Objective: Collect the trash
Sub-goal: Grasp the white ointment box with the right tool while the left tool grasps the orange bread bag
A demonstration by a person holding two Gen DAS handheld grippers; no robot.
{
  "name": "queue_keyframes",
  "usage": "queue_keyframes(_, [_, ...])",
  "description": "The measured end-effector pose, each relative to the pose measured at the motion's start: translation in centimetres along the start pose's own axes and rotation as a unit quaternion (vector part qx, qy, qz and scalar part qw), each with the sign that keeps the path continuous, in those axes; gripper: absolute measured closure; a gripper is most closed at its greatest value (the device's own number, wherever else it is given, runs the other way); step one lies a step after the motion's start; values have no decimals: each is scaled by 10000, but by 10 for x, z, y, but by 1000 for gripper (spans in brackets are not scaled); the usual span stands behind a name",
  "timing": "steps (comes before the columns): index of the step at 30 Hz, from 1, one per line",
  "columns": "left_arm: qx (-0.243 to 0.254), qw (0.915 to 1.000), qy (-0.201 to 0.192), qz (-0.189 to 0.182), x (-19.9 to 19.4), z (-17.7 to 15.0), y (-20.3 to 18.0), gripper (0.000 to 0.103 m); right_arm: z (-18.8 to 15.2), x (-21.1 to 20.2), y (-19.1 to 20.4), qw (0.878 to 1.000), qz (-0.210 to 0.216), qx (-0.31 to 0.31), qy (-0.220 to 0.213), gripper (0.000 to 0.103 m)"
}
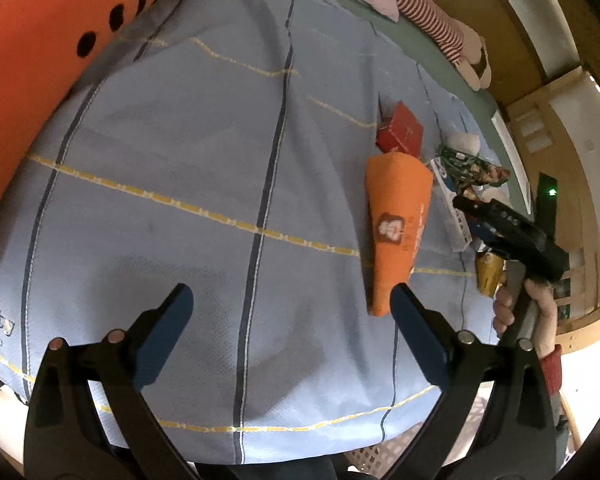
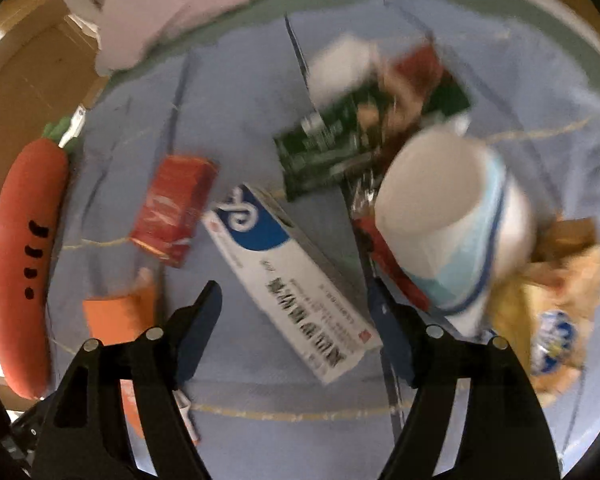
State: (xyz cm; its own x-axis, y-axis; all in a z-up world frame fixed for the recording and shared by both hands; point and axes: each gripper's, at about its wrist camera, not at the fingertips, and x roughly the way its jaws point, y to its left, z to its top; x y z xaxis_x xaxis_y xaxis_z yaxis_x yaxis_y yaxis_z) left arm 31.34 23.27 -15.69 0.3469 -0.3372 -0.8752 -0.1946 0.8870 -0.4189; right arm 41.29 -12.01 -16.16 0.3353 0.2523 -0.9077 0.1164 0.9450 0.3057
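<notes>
Trash lies scattered on a light blue bedsheet (image 1: 180, 168). My left gripper (image 1: 292, 300) stands open above the bare sheet, and an orange packet (image 1: 396, 224) ends by its right fingertip. In the blurred right wrist view my right gripper (image 2: 294, 296) is open, with a white and blue carton (image 2: 288, 276) lying lengthwise in the gap, pads off it. Around the carton are a red box (image 2: 172, 212), a green wrapper (image 2: 340, 140), a tipped paper cup (image 2: 452, 220) and a yellow snack bag (image 2: 552, 312). A hand (image 1: 528, 308) holds the right gripper (image 1: 470, 216) over that pile.
A carrot plush (image 2: 24, 260) lies along the sheet's left side. A pale pillow (image 2: 172, 12) and striped cloth (image 1: 432, 16) sit at the far end of the bed. A perforated basket (image 1: 384, 456) shows below the bed's near edge. Wooden furniture (image 1: 560, 128) stands to the right.
</notes>
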Motion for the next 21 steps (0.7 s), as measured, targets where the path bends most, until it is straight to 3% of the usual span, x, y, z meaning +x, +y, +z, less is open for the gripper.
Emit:
queue_keyframes(3, [-71,10000,-36,38,1,-1,1,5,-7,6,9,9997,125,-190,73,29])
queue_keyframes(4, [-81,9999,-59,40,0,-1,1,5,-12,5,13,9995,67,-290,42,39])
queue_keyframes(5, [-97,9999,-83,39,0,-1,2,5,-18,8,22,9985,-96,-527,98,55])
queue_keyframes(11, [-210,9991,-365,26,-6,5,0,5,-55,-5,67,9925,138,-1010,674,58])
queue_keyframes(15, [33,9984,-556,84,-6,14,-15,5,-94,-16,89,9817,861,-1136,1266,61])
queue_keyframes(17, [282,9979,-584,85,-1,19,-29,5,-104,-28,87,9826,833,-1094,1245,61])
queue_keyframes(21, [738,9959,-415,322,20,12,-54,4,-113,-75,53,9932,562,-741,701,61])
